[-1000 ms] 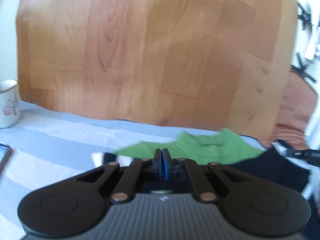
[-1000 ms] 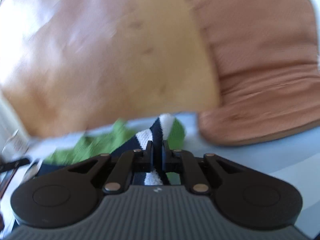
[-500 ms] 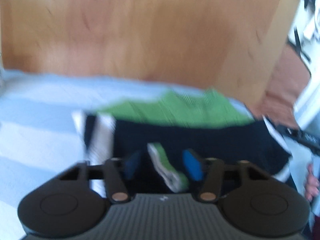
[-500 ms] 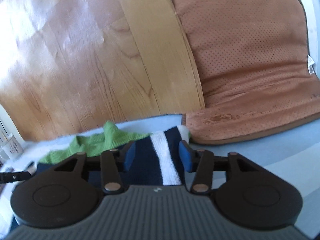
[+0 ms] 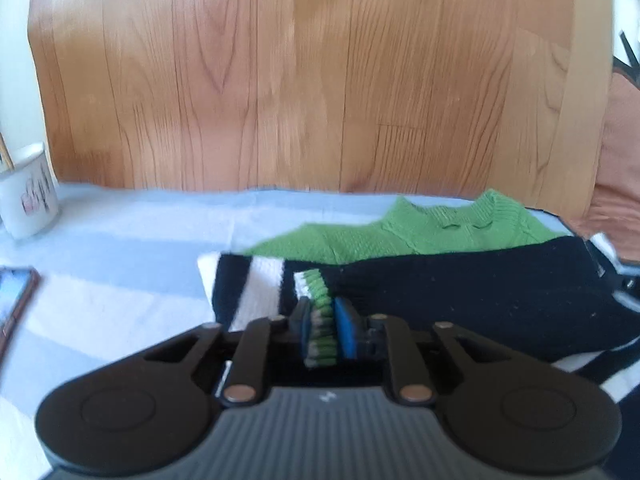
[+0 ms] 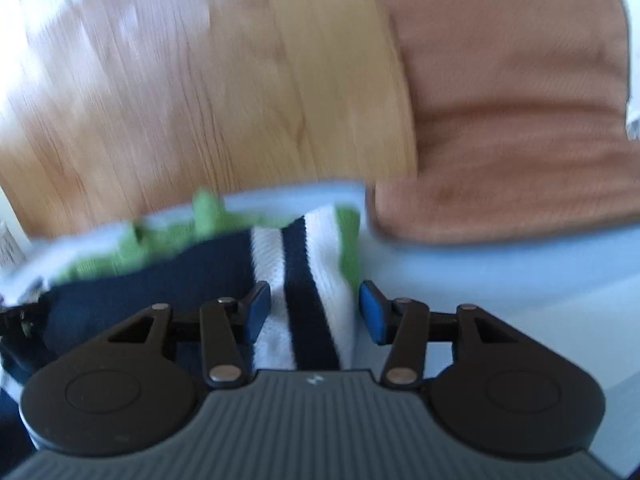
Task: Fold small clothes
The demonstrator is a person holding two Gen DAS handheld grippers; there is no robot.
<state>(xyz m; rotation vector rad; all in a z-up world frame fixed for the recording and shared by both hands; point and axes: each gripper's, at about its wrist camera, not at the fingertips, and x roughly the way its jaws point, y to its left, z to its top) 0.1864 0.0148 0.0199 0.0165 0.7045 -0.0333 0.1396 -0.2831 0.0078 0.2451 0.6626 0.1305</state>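
The green ribbed cuff of the knit sweater is pinched between the left gripper fingers; the sweater is laid flat on the blue striped surface. The right gripper fingers are spread open, straddling the sweater's white-striped edge

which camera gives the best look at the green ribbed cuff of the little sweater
The left wrist view. There the green ribbed cuff sits sharp and close, pinched between the blue pads of the left hand-held gripper, over the navy part of the sweater. The right wrist view is blurred and does not clearly show that cuff, only stripes and green knit.
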